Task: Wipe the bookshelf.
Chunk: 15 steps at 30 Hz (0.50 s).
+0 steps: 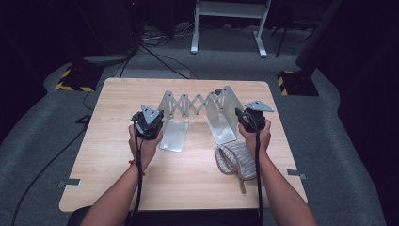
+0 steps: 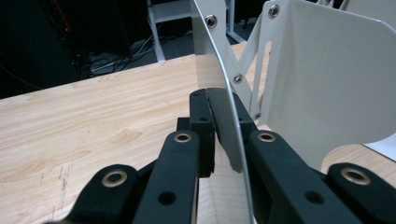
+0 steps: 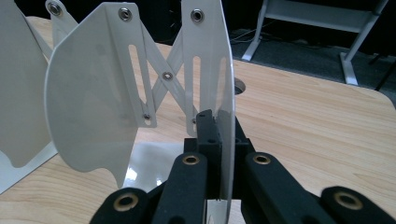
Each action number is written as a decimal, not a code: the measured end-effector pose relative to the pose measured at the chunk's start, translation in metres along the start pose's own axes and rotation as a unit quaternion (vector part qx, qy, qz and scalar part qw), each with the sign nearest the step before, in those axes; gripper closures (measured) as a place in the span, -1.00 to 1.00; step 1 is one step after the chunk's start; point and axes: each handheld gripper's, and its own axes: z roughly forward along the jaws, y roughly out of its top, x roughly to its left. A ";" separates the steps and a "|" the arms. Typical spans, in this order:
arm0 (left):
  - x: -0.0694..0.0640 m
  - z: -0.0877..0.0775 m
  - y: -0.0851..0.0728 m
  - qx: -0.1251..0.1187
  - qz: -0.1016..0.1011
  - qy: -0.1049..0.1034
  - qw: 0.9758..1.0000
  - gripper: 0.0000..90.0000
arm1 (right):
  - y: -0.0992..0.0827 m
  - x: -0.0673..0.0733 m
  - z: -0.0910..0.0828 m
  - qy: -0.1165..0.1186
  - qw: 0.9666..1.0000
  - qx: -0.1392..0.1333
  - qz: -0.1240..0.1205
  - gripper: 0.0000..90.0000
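Step in hand: stretching or closing an expandable white metal bookend rack (image 1: 197, 110), mid-surface (image 1: 117, 179), slightly far. Left tool (image 2: 219, 116) is clamped on the rack's left end plate (image 2: 224, 93); right tool (image 3: 219, 126) is clamped on the right end plate (image 3: 224, 70). The scissor lattice (image 1: 195, 102) looks about half-extended. Next move likely calls for a level, even pull or push, no twisting. No containers; a coiled striped cord or cloth (image 1: 233, 160) lies near the right hand.

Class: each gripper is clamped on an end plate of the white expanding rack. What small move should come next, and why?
Probably draw the left gripper and right gripper slightly further apart: both are shut on end plates of the expanding rack, whose scissor links still look only partly stretched.
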 end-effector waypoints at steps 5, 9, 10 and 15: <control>0.011 -0.007 -0.002 -0.004 0.004 0.005 1.000 0.92 | 0.000 0.002 0.000 0.021 1.000 -0.001 -0.006 1.00; 0.015 -0.006 -0.003 -0.010 -0.003 0.008 1.000 0.92 | 0.000 0.006 -0.001 0.028 1.000 0.000 -0.011 0.99; 0.015 -0.006 -0.003 -0.011 -0.003 0.008 1.000 0.92 | 0.000 0.007 -0.002 0.029 1.000 0.000 -0.010 0.99; 0.016 -0.002 -0.002 -0.014 -0.004 0.013 1.000 0.95 | -0.003 0.009 -0.010 0.036 0.999 0.005 -0.011 0.93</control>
